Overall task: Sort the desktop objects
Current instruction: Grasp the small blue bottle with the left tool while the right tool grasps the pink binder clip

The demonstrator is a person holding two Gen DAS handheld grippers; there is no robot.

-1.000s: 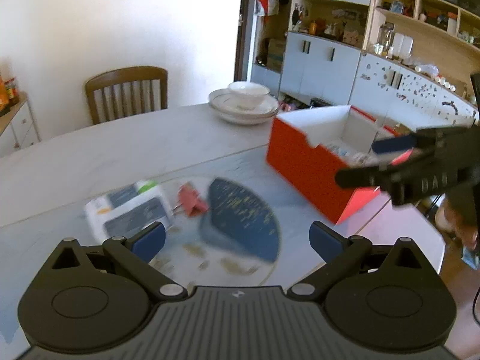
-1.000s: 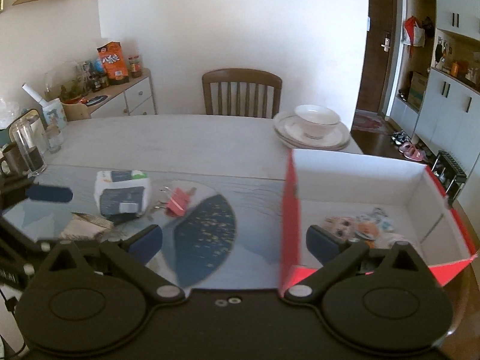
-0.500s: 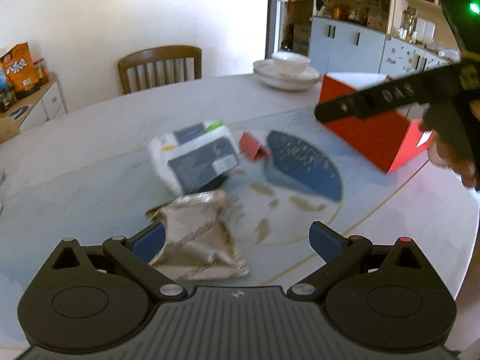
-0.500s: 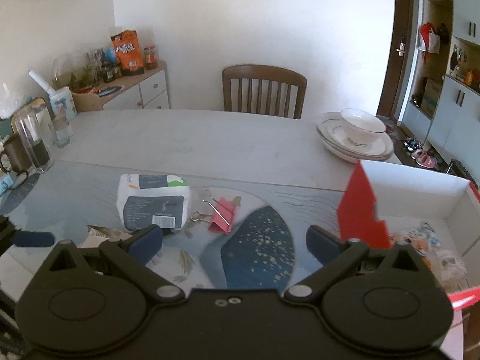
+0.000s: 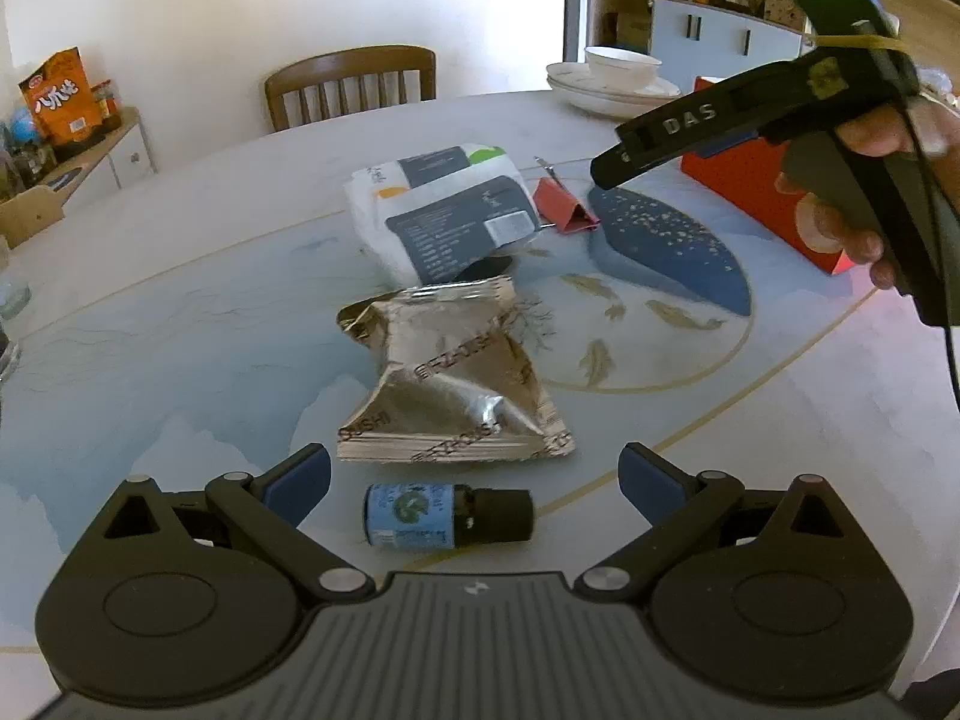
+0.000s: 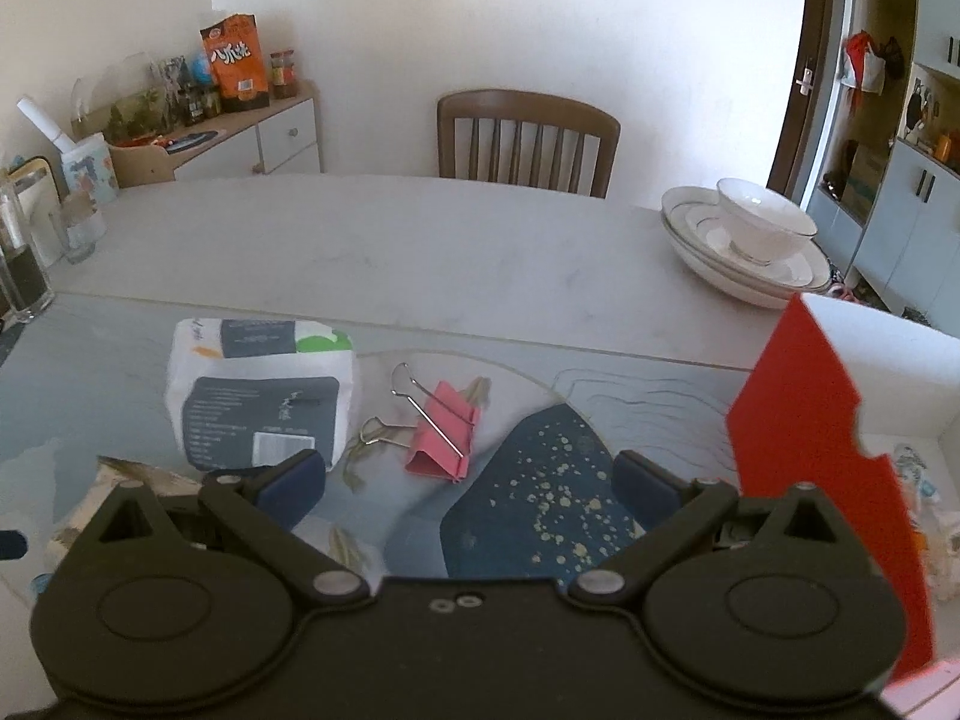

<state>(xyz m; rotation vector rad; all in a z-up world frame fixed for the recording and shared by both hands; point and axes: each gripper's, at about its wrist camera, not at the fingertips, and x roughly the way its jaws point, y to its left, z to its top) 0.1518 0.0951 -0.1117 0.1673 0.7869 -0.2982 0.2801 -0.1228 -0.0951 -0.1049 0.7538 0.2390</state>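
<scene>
My left gripper is open, and a small dark bottle with a blue label lies on its side between its fingers. Just beyond lies a crumpled silver foil packet, then a white and grey tissue pack and a pink binder clip. My right gripper is open and holds nothing. It hovers near the tissue pack and the binder clip. The red box stands to the right, with small items inside.
Stacked white dishes with a bowl sit at the far right of the table. A wooden chair stands behind the table. Glass jars stand at the left edge. A hand holds the right gripper's handle above the red box.
My left gripper has pulled back and swung left, bringing the foil packet and then the small bottle into view. My right gripper has shifted left, away from the box, toward the clip.
</scene>
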